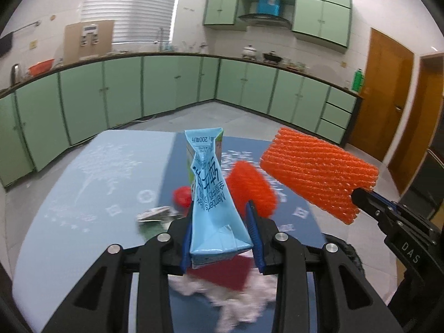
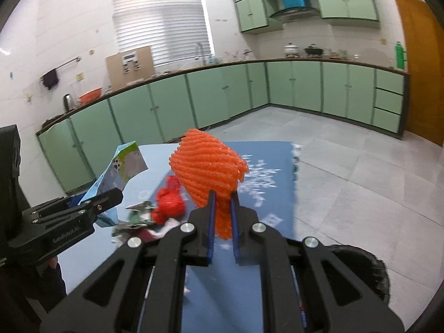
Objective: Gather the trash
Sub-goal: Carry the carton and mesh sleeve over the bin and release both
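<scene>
In our left gripper (image 1: 222, 219) we hold a flattened light-blue drink carton (image 1: 212, 191), its jaws narrowed onto the carton's lower part so that the blue pads press both sides; the carton rises toward 12 o'clock, printed side facing the camera. In our right gripper (image 2: 222, 208) we hold an orange foam fruit net (image 2: 208, 169), the jaws pinched nearly together on its lower edge while the rest bulges out toward 12 o'clock. From the left wrist view the same net (image 1: 319, 172) appears at 2 o'clock as a flat ribbed sheet clear of the table, with the right gripper (image 1: 360, 198) clamped on its near corner.

Below both loads lies the table (image 1: 83, 166), covered in a light-blue and darker-blue cloth with white snowflake prints. More trash lies on it: a second orange foam net (image 1: 252, 186) just behind the carton at 1 o'clock, a small red mesh bundle (image 2: 168, 202) at 10 o'clock of the right gripper's tips, a crumpled green-and-white wrapper (image 1: 155, 213) beside it, and, nearest us, a dark red piece (image 1: 227, 274) on what seems to be crumpled white tissue (image 1: 236, 302), though blur makes that uncertain.

In the right wrist view, the left gripper (image 2: 109, 194) sits at 9 o'clock, the carton (image 2: 122, 169) slanting up from it.
</scene>
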Tool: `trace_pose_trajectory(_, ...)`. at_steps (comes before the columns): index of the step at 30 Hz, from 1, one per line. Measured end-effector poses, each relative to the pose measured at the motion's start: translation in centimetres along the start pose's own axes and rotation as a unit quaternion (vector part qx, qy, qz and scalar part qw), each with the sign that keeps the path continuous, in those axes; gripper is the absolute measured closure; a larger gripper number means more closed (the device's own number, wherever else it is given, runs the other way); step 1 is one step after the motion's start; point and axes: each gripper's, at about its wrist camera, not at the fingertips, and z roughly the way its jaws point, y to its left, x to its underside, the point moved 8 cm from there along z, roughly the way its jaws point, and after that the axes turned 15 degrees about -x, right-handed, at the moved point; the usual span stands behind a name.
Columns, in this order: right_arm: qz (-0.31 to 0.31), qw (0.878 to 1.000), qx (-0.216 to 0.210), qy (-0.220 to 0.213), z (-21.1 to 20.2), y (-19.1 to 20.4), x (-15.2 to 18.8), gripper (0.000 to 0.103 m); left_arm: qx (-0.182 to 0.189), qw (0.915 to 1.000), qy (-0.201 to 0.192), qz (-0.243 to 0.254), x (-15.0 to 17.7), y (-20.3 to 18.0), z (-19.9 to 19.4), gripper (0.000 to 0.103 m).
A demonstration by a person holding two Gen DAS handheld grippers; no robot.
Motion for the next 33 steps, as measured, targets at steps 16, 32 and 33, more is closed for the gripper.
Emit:
trace_pose_trajectory(16, 0.049, 0.990, 0.129, -0.017, -9.9, -10.9, 3.8, 0.094, 0.139, 0.9868, -0.006, 0.082, 2.2, -15.0, -2.1, 0.069)
trace_pose_trajectory(32, 0.101, 0.974, 0.202, -0.009, -13.5, -17.6, 9.4, 0.094, 0.198, 0.9707, 0.029, 0.133, 6.6, -24.0, -0.6, 0.069)
trace_pose_trajectory(33, 0.106, 0.973, 0.203, -0.007, -13.5, -17.8, 9.6, 0.094, 0.198, 0.9702, 0.032, 0.135, 6.7, -24.3, -0.4, 0.069)
